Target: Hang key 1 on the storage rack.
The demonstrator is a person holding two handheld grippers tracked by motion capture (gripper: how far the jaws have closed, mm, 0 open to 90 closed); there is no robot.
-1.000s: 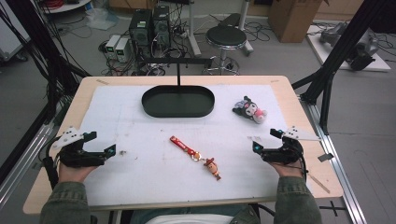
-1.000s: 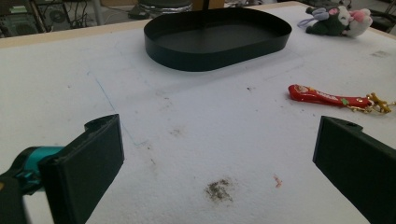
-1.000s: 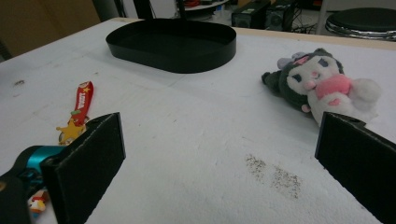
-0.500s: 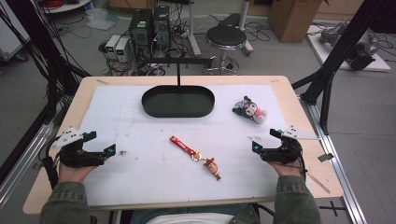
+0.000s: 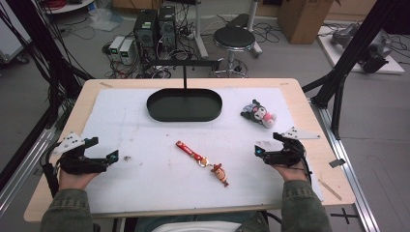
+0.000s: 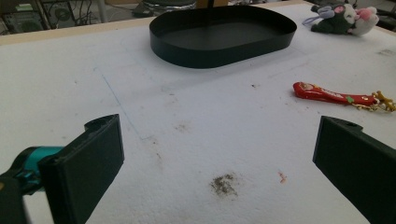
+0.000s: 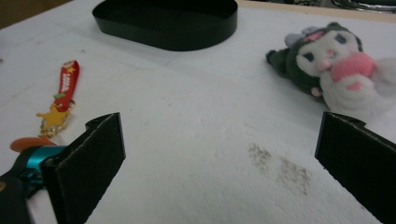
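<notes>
Nothing has moved: both tongs (image 5: 112, 157) (image 5: 258, 151) spread, empty, flanking the glossy red strap (image 5: 189, 151).

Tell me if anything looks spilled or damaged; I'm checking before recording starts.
Nothing spilled or broken. The white mat has a few dark smudges, one near the left gripper. The plush toy lies on its side.

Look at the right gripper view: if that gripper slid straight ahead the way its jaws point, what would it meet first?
Probably bare white mat first. Farther along that line sits the black oval tray. The plush toy lies off to one side and the red keychain to the other, so the right gripper would likely pass between them, though depth is uncertain.
</notes>
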